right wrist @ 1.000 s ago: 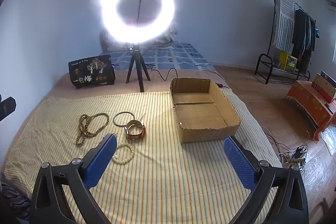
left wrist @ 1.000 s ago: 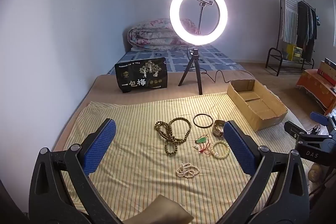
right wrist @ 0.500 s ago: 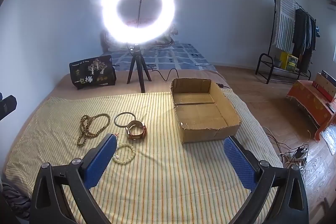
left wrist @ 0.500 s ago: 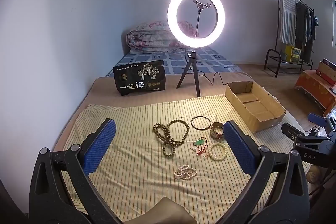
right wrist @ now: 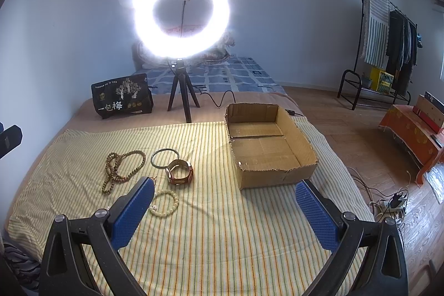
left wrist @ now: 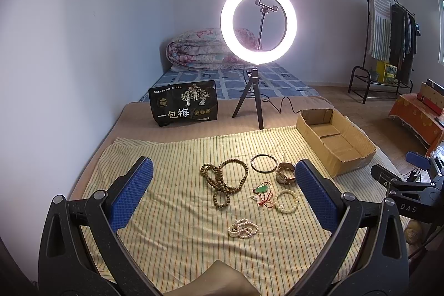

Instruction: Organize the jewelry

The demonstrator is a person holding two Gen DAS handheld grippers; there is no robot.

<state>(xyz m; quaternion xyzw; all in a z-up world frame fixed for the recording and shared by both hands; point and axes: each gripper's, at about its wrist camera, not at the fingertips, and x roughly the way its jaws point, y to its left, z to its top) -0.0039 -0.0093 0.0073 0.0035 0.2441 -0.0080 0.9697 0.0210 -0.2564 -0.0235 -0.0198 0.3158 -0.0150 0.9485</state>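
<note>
Grippers, left (left wrist: 222, 196) and right (right wrist: 224, 210), both spread wide and holding nothing above striped cloth (left wrist: 172, 212) bearing beads (left wrist: 223, 182), watch (right wrist: 179, 171) and box (right wrist: 266, 146).

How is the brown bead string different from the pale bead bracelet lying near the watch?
The brown string is long, looped and tangled over itself; the pale bracelet is one small, neat ring. The string's beads are dark wood-brown, the bracelet's creamy white. The bracelet lies nearer the watch. Both rest flat on the striped cloth, untouched.

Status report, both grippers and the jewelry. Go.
Left gripper open, right gripper open, both empty. Jewelry loose on striped cloth; cardboard box empty. Path unobstructed.
</note>
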